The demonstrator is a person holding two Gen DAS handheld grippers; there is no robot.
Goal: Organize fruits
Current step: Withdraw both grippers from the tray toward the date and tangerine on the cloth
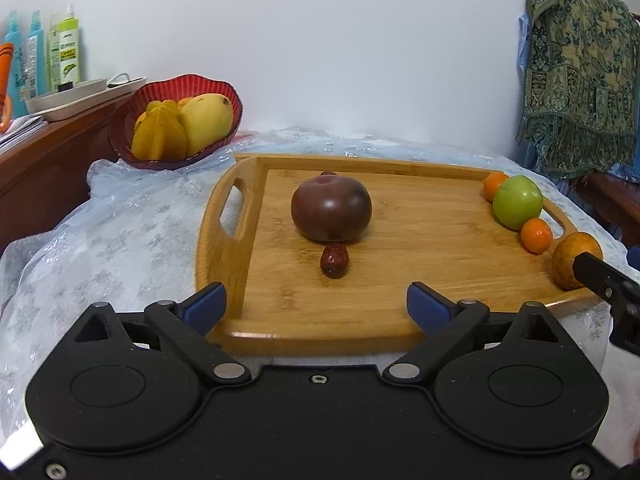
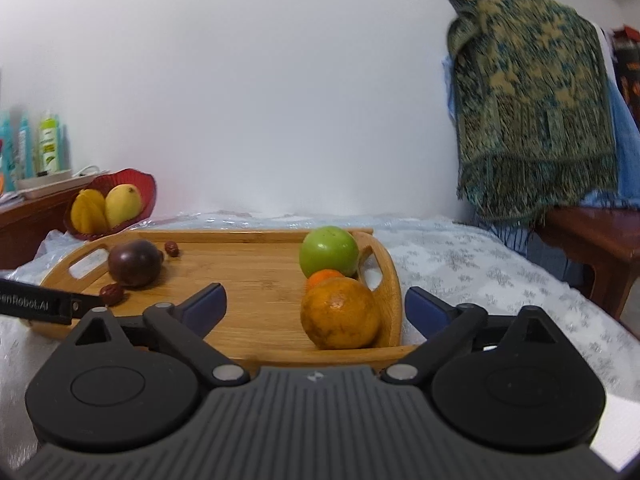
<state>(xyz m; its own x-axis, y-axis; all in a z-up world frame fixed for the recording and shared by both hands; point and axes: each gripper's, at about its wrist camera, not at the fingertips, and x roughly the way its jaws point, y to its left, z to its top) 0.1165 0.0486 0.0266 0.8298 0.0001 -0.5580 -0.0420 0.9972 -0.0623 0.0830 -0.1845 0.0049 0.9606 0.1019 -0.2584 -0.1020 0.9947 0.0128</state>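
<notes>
Fruit is split into two little groups on the bamboo tray (image 1: 420, 280), which sits on a table under a crinkly clear plastic cover (image 1: 120, 240) over pale blue cloth.

On the left half we've got a big dark purple, glossy round fruit (image 1: 331, 209), squat like a tomato, with a wrinkly red jujube (image 1: 334, 260) just in front of it, touching or nearly so. Another jujube (image 2: 172, 248) peeks out behind it.

Along the tray's right edge there's a neat row: a small tangerine (image 1: 494, 186) at the back, then a smooth green apple (image 1: 517, 207), another small tangerine (image 1: 536, 235), and nearest us a bigger, dull orange (image 2: 340, 313) with brownish scuffs on the skin, tucked into the near right corner.

Our left gripper (image 1: 316, 304) hangs over the tray's near edge, jaws spread wide, nothing between them. Our right gripper (image 2: 315, 305) is also wide apart; the scuffed orange sits ahead between its fingers, but the blue pads (image 2: 424, 306) are clear of it.

Off the tray, back left, a red ribbed bowl (image 1: 128, 120) holds a yellow mango (image 1: 206, 120) and a starfruit (image 1: 158, 134). Spray bottles (image 1: 68, 52) stand on the wooden cabinet behind, and a patterned green shawl (image 2: 532, 100) hangs at right.
</notes>
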